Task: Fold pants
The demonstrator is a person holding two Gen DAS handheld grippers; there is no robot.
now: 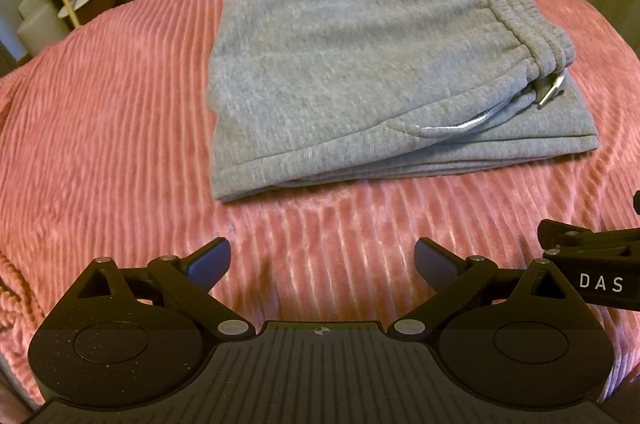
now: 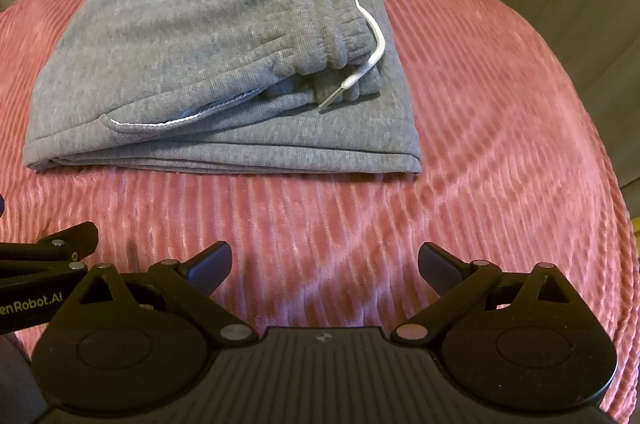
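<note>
Here the grey pants (image 1: 360, 63) lie folded in a stack on the pink ribbed blanket (image 1: 100, 143), while the left gripper (image 1: 322, 260) and right gripper (image 2: 325, 262) hover just short of them, fingers spread and empty.

Folded pants (image 1: 352, 71) lie on the bedspread (image 1: 100, 143), waistband (image 1: 516, 11) rightward.

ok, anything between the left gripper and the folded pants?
Nothing: only bare pink bedspread between the left gripper and the grey pants, clearest in the left wrist view.

folded pants (image 1: 360, 63), L tongs (image 1: 322, 260) agape
</note>
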